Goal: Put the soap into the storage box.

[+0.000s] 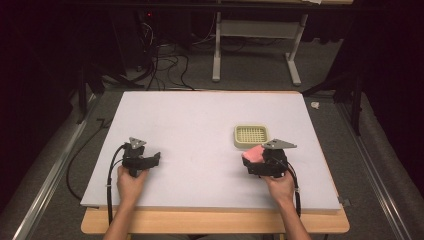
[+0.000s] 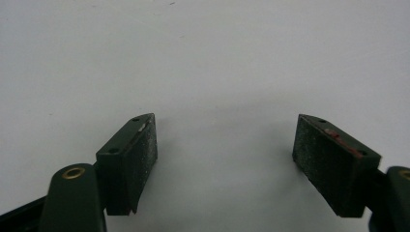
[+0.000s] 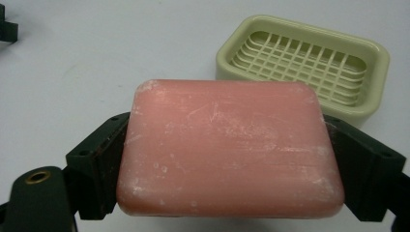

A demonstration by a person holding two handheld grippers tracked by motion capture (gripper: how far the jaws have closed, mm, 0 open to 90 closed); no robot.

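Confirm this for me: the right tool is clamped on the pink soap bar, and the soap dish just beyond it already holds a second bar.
Not quite. The soap dish is empty; its grid floor shows bare in the right gripper view. The rest stands: the right tool is clamped on the pink soap bar, with the dish just beyond it.

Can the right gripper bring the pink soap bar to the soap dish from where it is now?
Probably yes. The right gripper is shut on the pink soap bar, and the green soap dish lies just beyond it on the white mat. Its grid is empty and nothing stands between them.
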